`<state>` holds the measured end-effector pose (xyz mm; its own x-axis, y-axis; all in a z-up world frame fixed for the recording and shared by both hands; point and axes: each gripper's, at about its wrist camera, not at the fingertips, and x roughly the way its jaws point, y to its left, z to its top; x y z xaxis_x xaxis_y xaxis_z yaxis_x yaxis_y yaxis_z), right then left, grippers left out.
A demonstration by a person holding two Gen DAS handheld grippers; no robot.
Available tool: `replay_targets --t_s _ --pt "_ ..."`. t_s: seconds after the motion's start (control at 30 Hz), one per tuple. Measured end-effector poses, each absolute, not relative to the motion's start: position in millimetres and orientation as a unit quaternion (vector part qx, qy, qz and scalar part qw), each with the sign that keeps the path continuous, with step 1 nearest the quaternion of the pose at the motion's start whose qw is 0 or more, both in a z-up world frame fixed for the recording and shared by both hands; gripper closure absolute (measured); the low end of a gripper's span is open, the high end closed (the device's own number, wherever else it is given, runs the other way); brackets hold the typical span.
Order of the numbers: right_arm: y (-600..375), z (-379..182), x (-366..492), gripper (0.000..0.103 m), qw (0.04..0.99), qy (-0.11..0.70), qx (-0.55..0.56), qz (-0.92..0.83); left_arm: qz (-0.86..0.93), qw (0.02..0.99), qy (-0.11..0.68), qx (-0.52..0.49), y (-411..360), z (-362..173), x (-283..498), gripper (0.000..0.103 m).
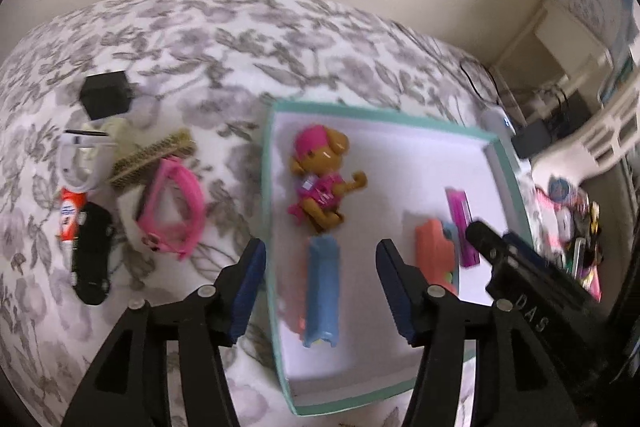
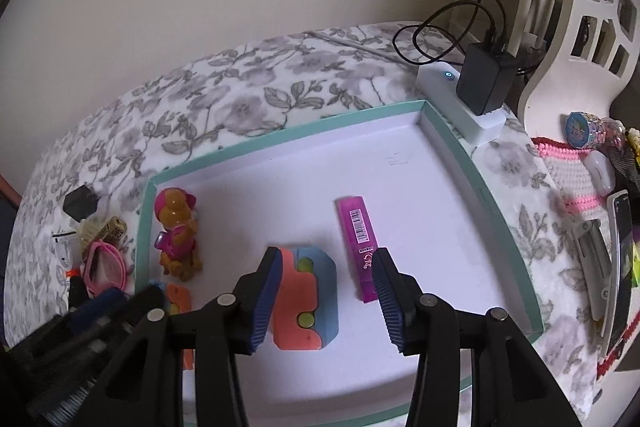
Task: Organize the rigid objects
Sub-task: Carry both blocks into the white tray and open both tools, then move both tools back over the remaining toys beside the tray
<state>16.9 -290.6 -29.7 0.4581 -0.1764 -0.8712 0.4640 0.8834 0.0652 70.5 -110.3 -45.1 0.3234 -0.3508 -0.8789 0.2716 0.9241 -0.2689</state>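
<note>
Toys lie gathered in a shallow teal-rimmed box (image 1: 267,163) set on a floral bedspread (image 1: 192,39), which reads as the collecting place for the rigid things.

In the left wrist view the left claw (image 1: 320,291) hangs open above the box's near-left part, its pads clear of a blue bar-shaped toy (image 1: 323,291) that lies flat on the white floor between them. Nothing is pinched; it looks just set down, laid lengthwise at 6 o'clock from the pink-capped dog figure (image 1: 320,179).

In the right wrist view the right claw (image 2: 326,297) is also open and empty, poised over an orange-and-blue block (image 2: 306,297) near the box's centre, with a magenta marker (image 2: 359,247) at about 2 o'clock from the block. Its left pad is at the block's edge, but whether it touches I cannot tell.

Outside the box, at 9 o'clock in the left view, an unsorted heap waits on the bed: pink goggles (image 1: 176,211), a bristle brush (image 1: 154,157), a black toy car (image 1: 93,255), an orange-capped tube (image 1: 70,215) and a black adapter (image 1: 106,95). These probably come next, the left claw being nearer to them.
</note>
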Motion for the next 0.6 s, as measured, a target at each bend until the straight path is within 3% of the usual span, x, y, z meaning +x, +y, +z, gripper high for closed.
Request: replay_targets --t_s 0.1,0.17,0.2,0.3,0.4,0.6 --pt "-285.2 -34.1 19.3 0.052 0.839 0.494 0.141 -0.181 -0.169 0.821 0.543 -0.053 -97.0 -42.4 76.8 0.036" --pt "-279.0 -37.2 22.0 0.047 0.839 0.500 0.128 -0.175 -0.149 0.826 0.540 -0.057 -87.1 -41.3 79.7 0.027" --pt "-275.4 -38.1 23.5 0.041 0.839 0.502 0.120 -0.171 -0.138 0.828 0.540 -0.058 -82.4 -42.1 81.5 0.025" --pt "-264.8 -39.0 26.6 0.040 0.844 0.503 0.104 -0.158 -0.098 0.831 0.545 -0.058 -66.5 -46.1 86.6 0.022" --pt "-255.0 -41.0 29.1 0.027 0.845 0.506 0.087 -0.147 -0.062 0.835 0.544 -0.054 -52.7 -50.2 90.6 0.011" --pt "-237.1 -42.0 32.4 0.017 0.852 0.504 0.061 -0.124 -0.013 0.847 0.530 -0.050 -26.5 -50.0 95.1 0.011"
